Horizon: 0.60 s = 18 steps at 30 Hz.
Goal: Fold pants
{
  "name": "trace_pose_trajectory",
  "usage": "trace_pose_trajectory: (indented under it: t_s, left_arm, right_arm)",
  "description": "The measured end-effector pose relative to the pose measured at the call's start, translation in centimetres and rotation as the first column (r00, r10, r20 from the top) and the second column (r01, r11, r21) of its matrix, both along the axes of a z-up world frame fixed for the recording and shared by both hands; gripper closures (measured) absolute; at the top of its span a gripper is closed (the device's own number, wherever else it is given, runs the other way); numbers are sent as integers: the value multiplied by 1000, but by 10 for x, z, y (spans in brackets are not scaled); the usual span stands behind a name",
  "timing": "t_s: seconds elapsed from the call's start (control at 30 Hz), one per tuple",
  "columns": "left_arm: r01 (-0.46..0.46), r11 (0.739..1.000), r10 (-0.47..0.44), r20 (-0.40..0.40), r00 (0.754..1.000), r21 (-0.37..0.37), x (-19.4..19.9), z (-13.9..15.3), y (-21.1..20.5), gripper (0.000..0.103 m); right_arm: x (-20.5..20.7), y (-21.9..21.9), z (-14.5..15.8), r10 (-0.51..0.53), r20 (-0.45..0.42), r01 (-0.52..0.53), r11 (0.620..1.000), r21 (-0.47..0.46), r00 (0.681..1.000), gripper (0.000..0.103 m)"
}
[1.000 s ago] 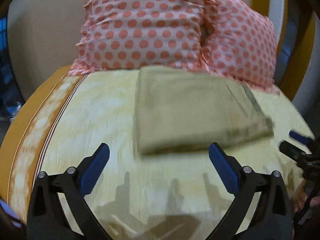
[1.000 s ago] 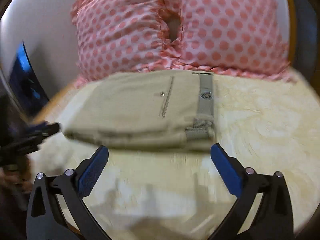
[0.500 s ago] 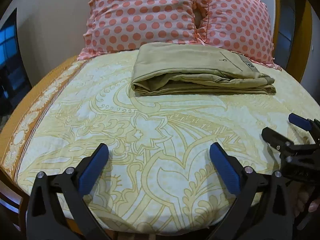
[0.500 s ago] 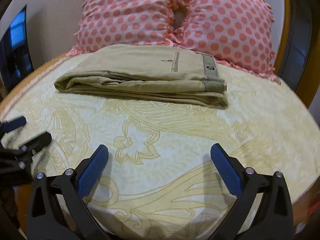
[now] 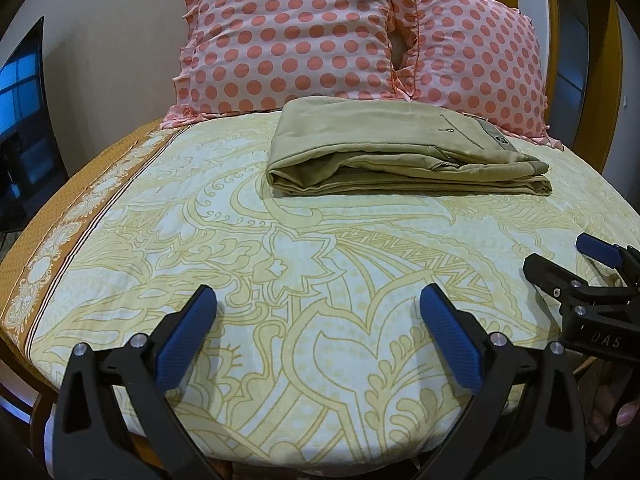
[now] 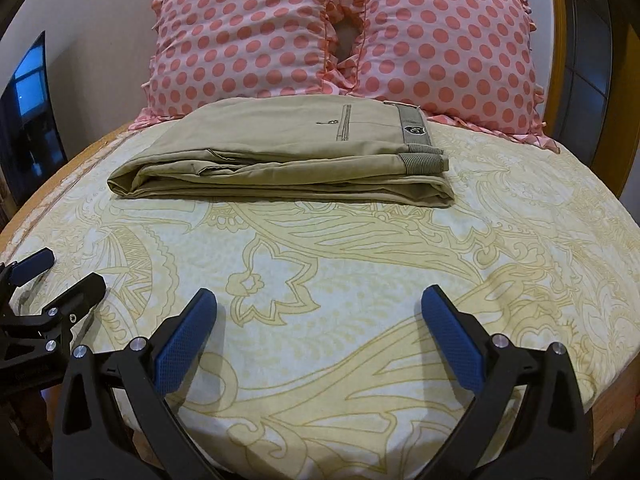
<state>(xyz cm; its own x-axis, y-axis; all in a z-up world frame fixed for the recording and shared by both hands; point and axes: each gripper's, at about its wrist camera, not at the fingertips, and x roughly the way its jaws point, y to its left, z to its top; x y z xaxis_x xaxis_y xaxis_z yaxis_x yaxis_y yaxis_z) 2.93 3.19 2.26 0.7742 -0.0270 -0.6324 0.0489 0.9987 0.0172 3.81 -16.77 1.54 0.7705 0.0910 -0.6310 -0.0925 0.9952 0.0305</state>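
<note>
Khaki pants (image 5: 400,148) lie folded in a flat rectangular stack on the far part of the bed, in front of the pillows; in the right wrist view (image 6: 288,152) the waistband with its label is at the right end. My left gripper (image 5: 318,312) is open and empty, over the bedsheet well short of the pants. My right gripper (image 6: 318,312) is open and empty, also near the bed's front edge. Each gripper shows at the edge of the other's view: the right one (image 5: 568,260) and the left one (image 6: 60,280).
Two pink polka-dot pillows (image 5: 288,36) (image 6: 448,40) lean against the wall behind the pants. The bed carries a yellow patterned sheet (image 5: 280,260) with an orange border at the left. A dark window (image 5: 20,120) is at far left; a wooden frame stands at right.
Both grippers have pulled back from the folded pants toward the front of the bed and stayed open. The pants lie still.
</note>
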Motion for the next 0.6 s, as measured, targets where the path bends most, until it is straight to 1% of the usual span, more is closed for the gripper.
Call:
trace_pose_trajectory:
  t_s: [0.6]
  left_arm:
    - [0,1000,0,1,1000,0,0,-1,0,2]
  right_arm:
    - [0,-1,0,2,0,-2,1000,0,1000,1]
